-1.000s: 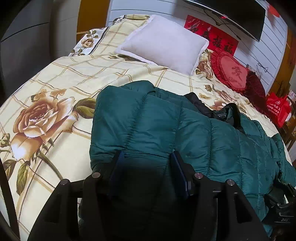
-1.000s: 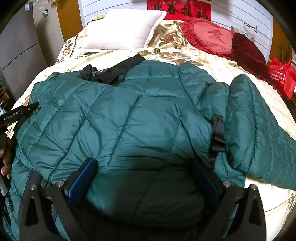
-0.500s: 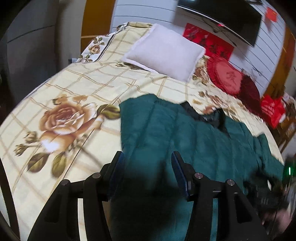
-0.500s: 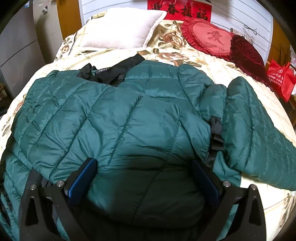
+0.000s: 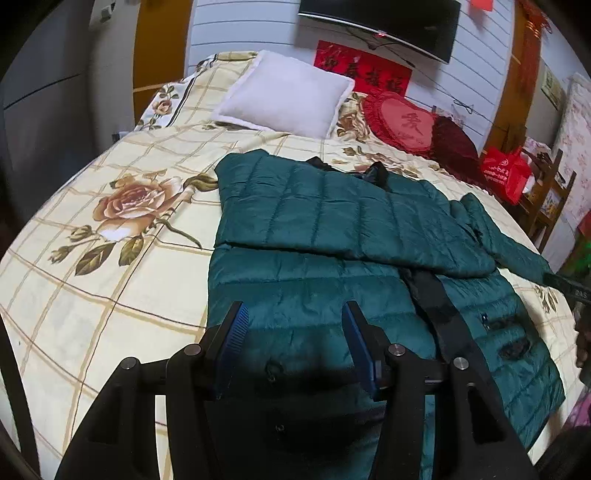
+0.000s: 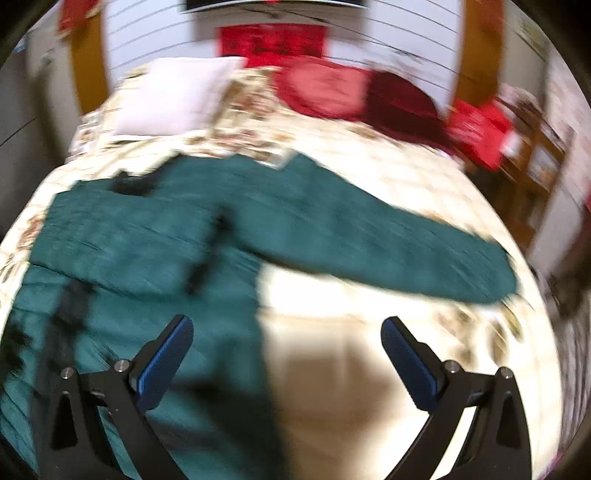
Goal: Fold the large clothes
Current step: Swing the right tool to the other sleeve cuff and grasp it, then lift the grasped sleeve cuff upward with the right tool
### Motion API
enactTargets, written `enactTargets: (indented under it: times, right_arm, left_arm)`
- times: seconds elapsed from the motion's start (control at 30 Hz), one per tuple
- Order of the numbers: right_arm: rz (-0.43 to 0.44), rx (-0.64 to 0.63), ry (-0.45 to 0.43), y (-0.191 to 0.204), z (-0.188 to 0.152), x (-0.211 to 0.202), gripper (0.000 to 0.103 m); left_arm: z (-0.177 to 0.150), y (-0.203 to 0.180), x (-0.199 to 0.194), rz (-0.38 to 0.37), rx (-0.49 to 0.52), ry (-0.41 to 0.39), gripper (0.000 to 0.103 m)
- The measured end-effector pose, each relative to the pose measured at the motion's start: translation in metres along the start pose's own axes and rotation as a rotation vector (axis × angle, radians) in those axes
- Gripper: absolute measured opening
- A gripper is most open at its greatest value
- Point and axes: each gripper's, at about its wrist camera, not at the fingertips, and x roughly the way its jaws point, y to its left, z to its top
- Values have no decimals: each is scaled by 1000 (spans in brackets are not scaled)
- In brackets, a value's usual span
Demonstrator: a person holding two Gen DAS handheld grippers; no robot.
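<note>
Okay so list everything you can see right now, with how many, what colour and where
jacket: one, dark green, spread on the bed, one sleeve folded across its body, the other sleeve stretched out
bedspread: one, cream with rose print, under the jacket
pillow: one, white, head of bed
heart cushion: one, red, beside the pillow
round cushion: one, dark red, next to the heart cushion
bag: one, red, off the bed's far side
TV: one, black, on the wall
left gripper: open, above the jacket's hem
right gripper: open, empty
</note>
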Motion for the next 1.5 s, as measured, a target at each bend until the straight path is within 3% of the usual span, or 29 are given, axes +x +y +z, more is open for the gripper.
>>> enactTargets:
  times: [0.27,0.43,0.57,0.7,0.9,1.13,1.17,1.2,1.27,1.5]
  right_arm:
    - [-138,274,23,-155,-50,-28,103]
    - [-125,433,28,-225,-57,-5,102]
    - [-67,518,12,-259,-31,33,97]
    - [17,588,-17,-277,-2,76,94]
    - [35,683,-7,-296,11,135,87]
    - [23,512,-48,-267,26,157,81]
    - [-16,478,-46,-260,27,158,71]
    - [-71,461,-40,-257,26,159,48]
    - [-62,497,-47,-259,24,156,28]
    - [-128,461,-127,-234,39,100,25]
  left_arm:
    - [10,-18,7,10,96,2,35]
    - [0,-21,17,-2,68,22,35]
    - [0,-25,23,29,83,32,35]
    - [1,-23,28,62,73,45,35]
    - [1,-15,38,71,37,75,35]
    - [3,-15,43,96,41,76,35]
    - [3,-14,44,99,37,81,35]
    - [3,-13,45,98,29,85,35]
    - [2,-12,47,101,23,93,35]
    - [3,-5,46,115,3,118,35]
